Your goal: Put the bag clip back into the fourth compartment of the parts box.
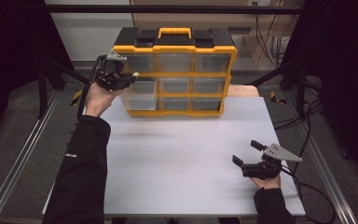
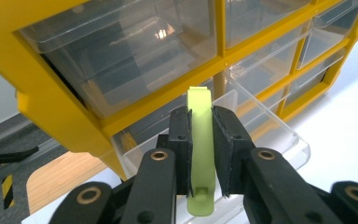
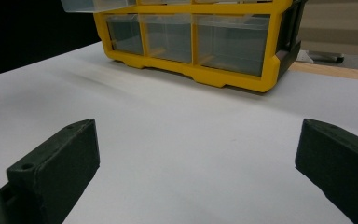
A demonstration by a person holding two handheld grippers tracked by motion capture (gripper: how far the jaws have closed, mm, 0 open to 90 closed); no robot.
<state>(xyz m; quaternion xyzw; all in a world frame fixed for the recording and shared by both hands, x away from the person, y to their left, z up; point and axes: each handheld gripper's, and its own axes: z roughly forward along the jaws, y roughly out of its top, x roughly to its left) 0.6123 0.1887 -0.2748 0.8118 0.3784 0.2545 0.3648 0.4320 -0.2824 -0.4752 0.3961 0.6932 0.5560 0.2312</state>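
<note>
Left tool (image 2: 200,154) clamped on a thin lime-green strip (image 2: 201,154), holding it upright just above the pulled-out clear drawer (image 2: 261,128) at the left end of the yellow organizer's (image 1: 175,77) middle row, far left on the desk (image 1: 186,154). Step in hand, as I judge it: placing the strip into that drawer; next calls for lowering it past the drawer's front lip, parting the jaws, then pushing the drawer home. Right tool (image 1: 251,154) rests near right, jaws wide, nothing between them.

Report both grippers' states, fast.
Left gripper: closed on the light green clip.
Right gripper: open, holding nothing.
</note>
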